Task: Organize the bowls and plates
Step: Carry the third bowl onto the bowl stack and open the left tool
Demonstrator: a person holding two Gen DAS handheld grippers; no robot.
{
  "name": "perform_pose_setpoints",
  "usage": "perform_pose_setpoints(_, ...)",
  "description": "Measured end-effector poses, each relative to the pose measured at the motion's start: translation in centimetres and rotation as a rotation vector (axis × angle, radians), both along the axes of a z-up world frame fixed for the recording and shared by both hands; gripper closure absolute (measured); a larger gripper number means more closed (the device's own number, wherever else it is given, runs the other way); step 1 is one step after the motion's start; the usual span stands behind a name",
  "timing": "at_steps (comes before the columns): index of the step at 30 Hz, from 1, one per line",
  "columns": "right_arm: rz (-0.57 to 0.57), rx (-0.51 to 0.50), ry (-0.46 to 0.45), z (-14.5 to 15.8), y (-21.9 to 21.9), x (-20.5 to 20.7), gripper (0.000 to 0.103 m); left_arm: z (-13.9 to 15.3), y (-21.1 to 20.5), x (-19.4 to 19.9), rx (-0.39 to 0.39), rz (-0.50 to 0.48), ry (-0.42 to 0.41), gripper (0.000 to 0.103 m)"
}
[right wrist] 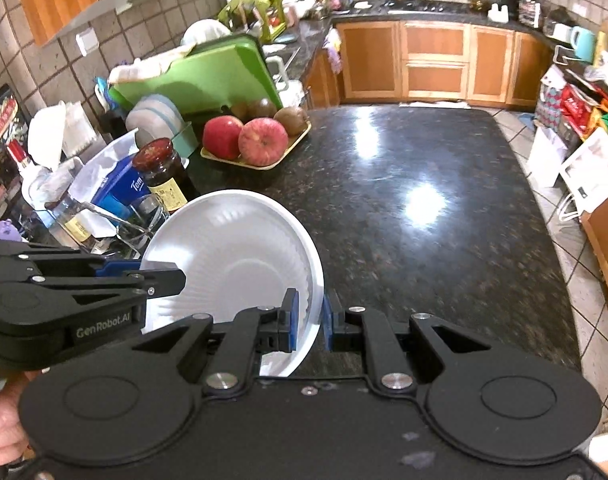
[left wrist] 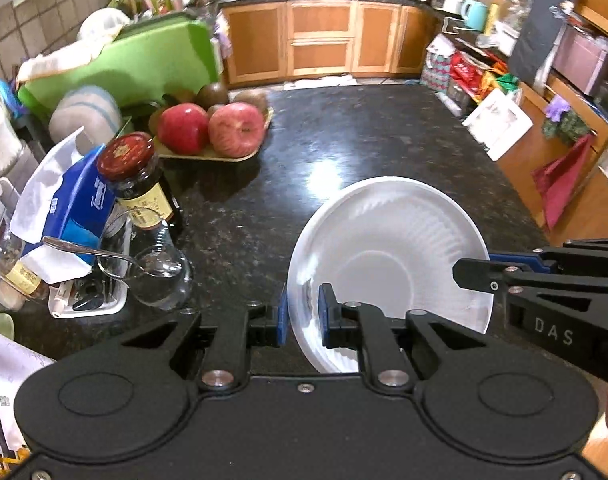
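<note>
A white ribbed disposable bowl hangs above the dark granite counter, tilted so its hollow faces the cameras. My left gripper is shut on the bowl's left rim, blue pads on either side of the wall. In the right wrist view the same bowl has its right rim pinched by my right gripper, also shut on it. Each gripper shows in the other's view: the right gripper enters from the right, the left gripper from the left.
Along the counter's left side stand a tray of apples and kiwis, a red-lidded dark jar, a glass with a spoon, a blue packet and a green cutting board. Wooden cabinets line the far wall; bags sit on the floor at right.
</note>
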State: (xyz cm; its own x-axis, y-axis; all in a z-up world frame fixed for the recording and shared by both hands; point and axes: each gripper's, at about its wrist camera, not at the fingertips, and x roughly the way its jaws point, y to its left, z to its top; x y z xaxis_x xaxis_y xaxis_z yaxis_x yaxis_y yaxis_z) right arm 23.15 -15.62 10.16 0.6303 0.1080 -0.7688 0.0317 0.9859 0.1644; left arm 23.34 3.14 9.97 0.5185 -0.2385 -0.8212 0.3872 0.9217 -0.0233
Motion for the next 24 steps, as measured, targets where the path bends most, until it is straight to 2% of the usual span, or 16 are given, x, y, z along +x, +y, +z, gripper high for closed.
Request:
perform_pose_setpoints(10,-0.042,-0.016,-0.023,1.6,-3.3,-7.8,0.087,0.6,-3.0,-4.8,-0.02,-0.112,0.042,0.083)
perform_pose_setpoints(19,-0.04,0.034,0.074,-1.0,-6.1,-11.2,0.087,-1.3,-5.5,-8.8,0.007,-0.207,0.15,0.082)
perform_pose_setpoints(24,-0.006,0.061,0.125,-2.7,-6.4,-11.6,0.087,-2.4,-5.9,-9.6,0.021,-0.195,0.201,0.082)
